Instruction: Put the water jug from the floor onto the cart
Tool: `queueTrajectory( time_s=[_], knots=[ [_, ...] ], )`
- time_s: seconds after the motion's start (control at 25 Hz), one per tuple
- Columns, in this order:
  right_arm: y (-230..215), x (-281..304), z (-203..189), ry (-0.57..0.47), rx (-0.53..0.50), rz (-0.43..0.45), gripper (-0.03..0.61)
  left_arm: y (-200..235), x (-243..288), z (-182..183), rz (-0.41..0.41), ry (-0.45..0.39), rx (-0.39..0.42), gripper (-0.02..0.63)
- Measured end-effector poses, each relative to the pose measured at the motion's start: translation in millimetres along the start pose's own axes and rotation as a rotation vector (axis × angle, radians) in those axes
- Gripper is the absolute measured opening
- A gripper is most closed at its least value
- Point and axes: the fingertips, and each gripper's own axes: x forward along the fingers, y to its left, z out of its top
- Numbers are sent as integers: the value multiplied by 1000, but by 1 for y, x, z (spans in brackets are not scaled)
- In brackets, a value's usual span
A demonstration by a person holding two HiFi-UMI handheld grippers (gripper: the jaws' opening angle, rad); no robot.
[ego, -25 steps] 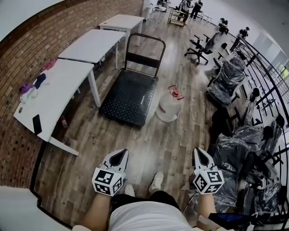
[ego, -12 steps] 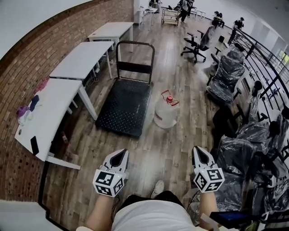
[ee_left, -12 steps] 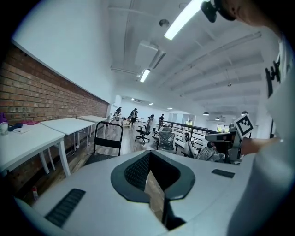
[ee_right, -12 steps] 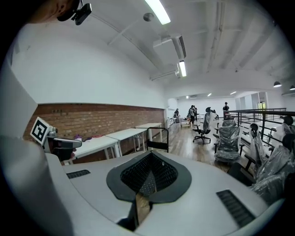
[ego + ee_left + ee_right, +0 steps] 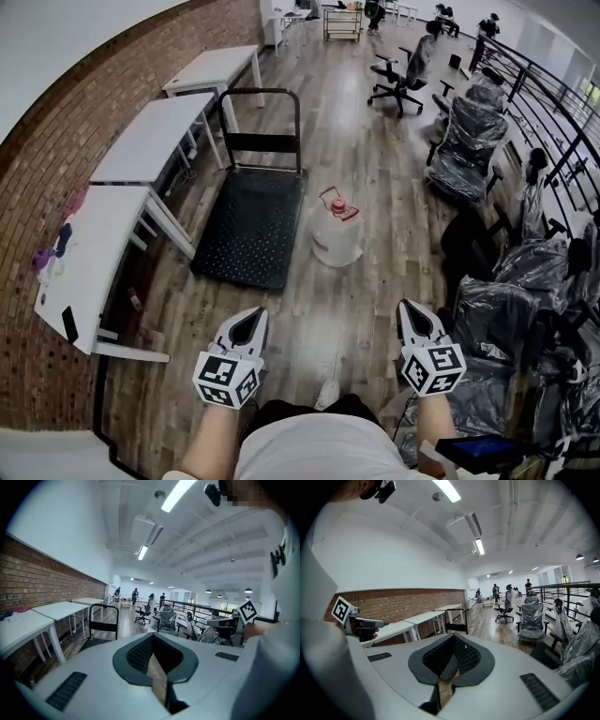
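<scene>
The clear water jug [image 5: 336,238] with a red cap and handle stands upright on the wood floor, just right of the black flat cart [image 5: 249,230]. The cart's upright push handle [image 5: 262,114] is at its far end and its deck carries nothing. My left gripper [image 5: 246,327] and right gripper [image 5: 413,318] are held low near my body, well short of the jug, both shut and empty. The left gripper [image 5: 152,639] view shows the cart handle [image 5: 104,621] ahead. In the right gripper [image 5: 452,640] view the cart handle [image 5: 457,626] is also ahead. Neither gripper view shows the jug.
White desks [image 5: 141,141] line the brick wall on the left, the nearest with small items on it. Wrapped office chairs [image 5: 466,141] and a black railing [image 5: 553,122] crowd the right side. People stand far down the room [image 5: 135,594].
The view has shifted as I walk: the desks have drawn off to the left, and the jug and cart have slid slightly left and down. Both grippers keep their pose and stay shut.
</scene>
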Motion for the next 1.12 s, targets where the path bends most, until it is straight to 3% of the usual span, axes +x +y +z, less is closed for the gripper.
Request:
queueTrajectory(
  time_s=[0.6,0.92,1.12],
  knots=[
    [-32,37,0,27,17,14,2,0,59,14,-21,15,6,-2],
    [-39,103,26,48,-27,-3,2,42,125,30,-74,6,-21,-2],
    [-33,164,51,46,-46,-4,2,92,161,46,-79,6,-42,-2]
  ],
)
